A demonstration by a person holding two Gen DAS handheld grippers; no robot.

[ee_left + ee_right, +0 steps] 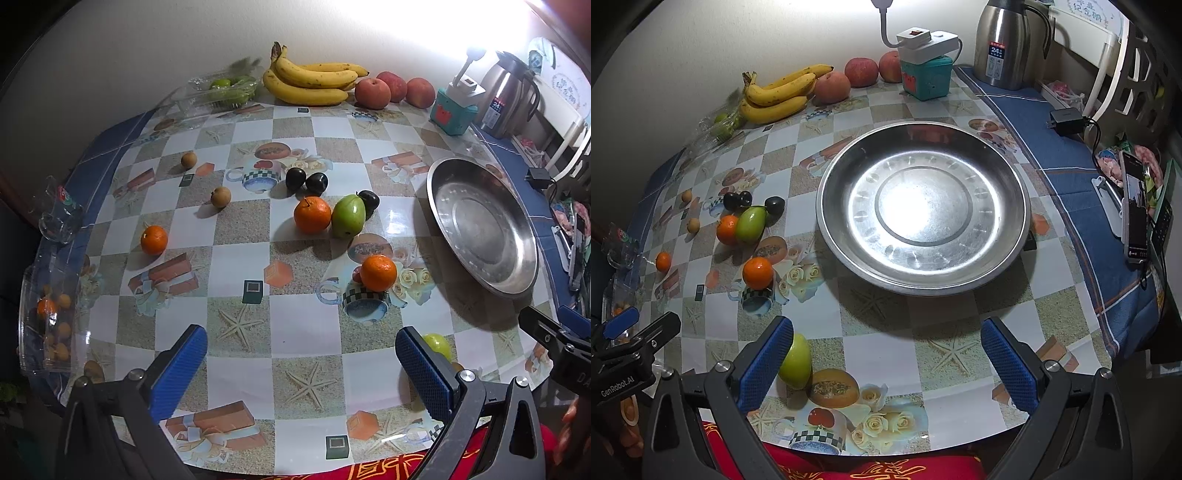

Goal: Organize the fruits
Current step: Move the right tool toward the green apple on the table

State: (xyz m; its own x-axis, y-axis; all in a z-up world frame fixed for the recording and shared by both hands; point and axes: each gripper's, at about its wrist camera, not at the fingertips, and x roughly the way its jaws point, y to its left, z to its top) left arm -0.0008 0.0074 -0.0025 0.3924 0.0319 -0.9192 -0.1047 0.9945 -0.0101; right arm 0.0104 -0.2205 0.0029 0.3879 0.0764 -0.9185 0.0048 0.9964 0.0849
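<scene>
Fruit lies scattered on the patterned table. In the left wrist view: three oranges, at the middle point(312, 214), the left point(154, 240) and the right point(378, 272), a green fruit point(347, 216), dark plums point(306, 181), two small brown fruits point(221, 196), bananas point(310, 79) and apples point(373, 92) at the back. An empty steel dish point(480, 258) sits to the right; it fills the right wrist view point(842, 236). My left gripper point(301, 363) is open and empty above the near table. My right gripper point(886, 363) is open and empty; a green fruit point(798, 360) lies beside its left finger.
A clear container point(51, 325) with small fruit sits at the left edge, a glass point(61, 218) behind it. A plastic tray of green fruit point(221, 90), a teal box with a lamp point(925, 79) and a steel flask point(1008, 40) stand at the back. A phone point(1136, 210) stands right.
</scene>
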